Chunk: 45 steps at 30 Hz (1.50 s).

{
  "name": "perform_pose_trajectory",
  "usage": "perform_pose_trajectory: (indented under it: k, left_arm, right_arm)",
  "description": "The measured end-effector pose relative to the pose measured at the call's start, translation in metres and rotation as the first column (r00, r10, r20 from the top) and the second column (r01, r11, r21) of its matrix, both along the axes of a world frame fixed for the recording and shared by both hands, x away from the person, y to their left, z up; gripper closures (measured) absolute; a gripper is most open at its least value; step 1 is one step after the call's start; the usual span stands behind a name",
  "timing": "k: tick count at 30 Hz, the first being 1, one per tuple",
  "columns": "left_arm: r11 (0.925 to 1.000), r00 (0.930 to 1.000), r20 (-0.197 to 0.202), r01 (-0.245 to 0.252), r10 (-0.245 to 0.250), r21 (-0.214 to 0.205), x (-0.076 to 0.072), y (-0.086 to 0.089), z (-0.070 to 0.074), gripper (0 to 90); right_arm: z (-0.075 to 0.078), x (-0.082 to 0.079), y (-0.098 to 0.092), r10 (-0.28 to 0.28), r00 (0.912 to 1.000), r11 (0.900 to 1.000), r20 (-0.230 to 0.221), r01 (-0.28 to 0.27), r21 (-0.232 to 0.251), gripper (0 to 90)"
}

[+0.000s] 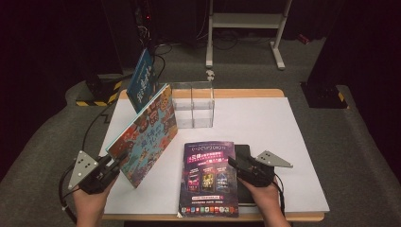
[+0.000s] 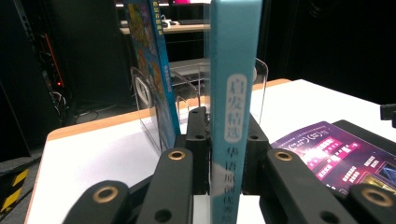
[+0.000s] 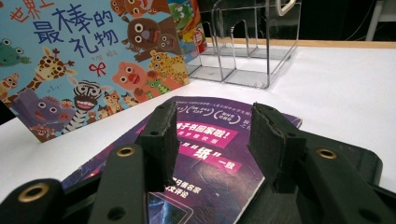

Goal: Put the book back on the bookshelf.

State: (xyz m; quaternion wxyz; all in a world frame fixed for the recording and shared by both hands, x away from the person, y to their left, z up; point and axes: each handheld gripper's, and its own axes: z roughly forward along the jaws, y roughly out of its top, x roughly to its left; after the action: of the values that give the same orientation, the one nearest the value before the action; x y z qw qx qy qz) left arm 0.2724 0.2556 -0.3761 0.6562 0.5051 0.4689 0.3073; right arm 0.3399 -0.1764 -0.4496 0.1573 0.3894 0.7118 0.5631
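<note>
A colourful picture book (image 1: 146, 132) stands tilted on its edge at the table's left. My left gripper (image 1: 118, 161) is shut on its near lower corner. In the left gripper view the pads clamp the teal spine (image 2: 231, 116) from both sides. A purple magazine (image 1: 210, 179) lies flat at the front centre, partly over a black book (image 1: 242, 149). My right gripper (image 1: 234, 163) sits low at the magazine's right edge, jaws open. In the right gripper view nothing is between the fingers (image 3: 161, 135), and the magazine (image 3: 210, 154) lies beneath them.
A clear acrylic holder (image 1: 194, 106) with dividers stands at the back of the white table (image 1: 265, 123). A second blue book (image 1: 142, 80) leans upright at its left side. Beyond the table are a white frame's legs (image 1: 279, 47) and a yellow-black striped base (image 1: 97, 92).
</note>
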Motion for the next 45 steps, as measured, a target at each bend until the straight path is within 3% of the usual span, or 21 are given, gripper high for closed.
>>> perform_pose_trajectory:
  k: [6, 17, 20, 23, 28, 32, 35, 40, 45]
  left_arm:
    - [0.9998, 0.9996, -0.024, 0.013, -0.013, 0.013, 0.012, -0.006, -0.003, 72.7]
    - [0.9989, 0.9990, 0.007, 0.044, -0.044, 0.018, 0.027, -0.007, -0.003, 73.2]
    - [0.9979, 0.9981, 0.007, 0.061, -0.061, 0.021, 0.030, -0.008, -0.005, 73.6]
    - [0.9976, 0.9976, 0.012, 0.068, -0.068, 0.009, 0.030, -0.009, -0.004, 74.1]
    - [0.9975, 0.9975, -0.001, 0.070, -0.070, 0.000, 0.033, -0.009, -0.001, 74.7]
    - [0.9954, 0.9966, -0.023, 0.077, -0.079, -0.057, 0.036, -0.007, 0.000, 75.7]
    - [0.9945, 0.9964, -0.038, 0.072, -0.075, -0.076, 0.037, -0.005, 0.001, 75.3]
    - [0.9986, 0.9978, -0.044, 0.049, -0.050, -0.021, 0.036, -0.009, 0.001, 73.1]
    - [0.9992, 0.9989, -0.030, 0.038, -0.037, 0.016, 0.035, -0.012, 0.001, 78.9]
  right_arm:
    - [0.000, -0.003, -0.005, -0.012, 0.9999, 0.9999, -0.008, 0.012, 0.001, 50.7]
    - [-0.003, -0.007, -0.015, -0.046, 0.9987, 0.9989, -0.022, 0.046, -0.014, 49.5]
    - [-0.004, -0.007, -0.015, -0.046, 0.9987, 0.9979, -0.024, 0.045, -0.047, 49.1]
    - [-0.005, -0.007, -0.016, -0.048, 0.9984, 0.9967, -0.029, 0.046, -0.066, 48.9]
    - [-0.011, -0.008, -0.018, -0.048, 0.9980, 0.9974, -0.041, 0.046, -0.056, 48.8]
    - [-0.012, -0.010, -0.020, -0.044, 0.9981, 0.9978, -0.043, 0.042, -0.051, 48.8]
    - [-0.012, -0.011, -0.021, -0.041, 0.9982, 0.9981, -0.043, 0.039, -0.049, 48.8]
    - [-0.013, -0.012, -0.022, -0.037, 0.9984, 0.9983, -0.043, 0.035, -0.047, 48.6]
    - [-0.014, -0.013, -0.022, -0.036, 0.9983, 0.9981, -0.046, 0.033, -0.051, 48.5]
